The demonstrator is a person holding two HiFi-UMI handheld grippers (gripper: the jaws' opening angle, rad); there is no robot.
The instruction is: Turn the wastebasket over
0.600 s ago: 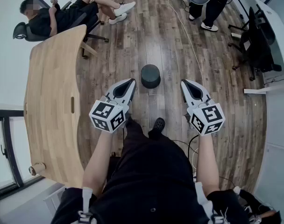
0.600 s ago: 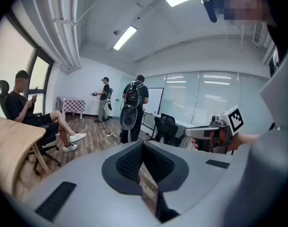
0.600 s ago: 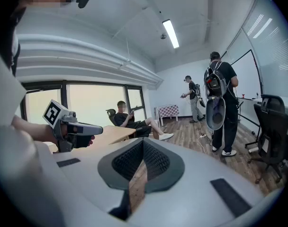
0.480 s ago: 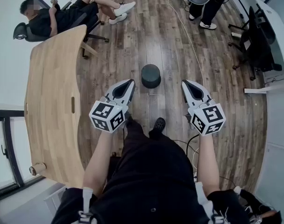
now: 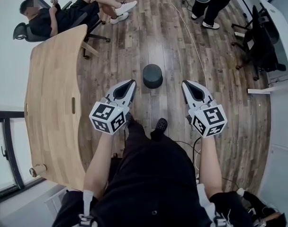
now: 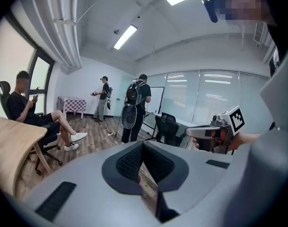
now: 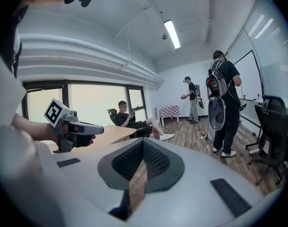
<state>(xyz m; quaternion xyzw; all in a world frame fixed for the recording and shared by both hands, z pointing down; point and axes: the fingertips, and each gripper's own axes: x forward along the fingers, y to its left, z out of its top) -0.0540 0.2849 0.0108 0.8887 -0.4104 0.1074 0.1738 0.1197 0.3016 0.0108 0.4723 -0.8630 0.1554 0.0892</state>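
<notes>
While the person stands on the wooden floor with both tools held out ahead at waist level, the left gripper [image 5: 132,82] and right gripper [image 5: 186,84] each have their jaws pressed together with nothing between them. The wastebasket [image 5: 153,76], a small dark round bin, stands on the floor a little farther off, between the two grippers' lines and touching neither. Its upper face looks flat and closed, so it may be resting mouth down, though that is not certain. A long wooden desk [image 5: 49,93] runs along the left, a thin cable [image 5: 191,37] trails across the floor to the far right, and other people are at the far end of the room, well apart from the bin. To do this step well, the person would likely need to step nearer, bend low, and open the jaws before reaching. Gripping the rim or squeezing opposite sides with both grippers should keep the smooth round wall from slipping as it rotates.
</notes>
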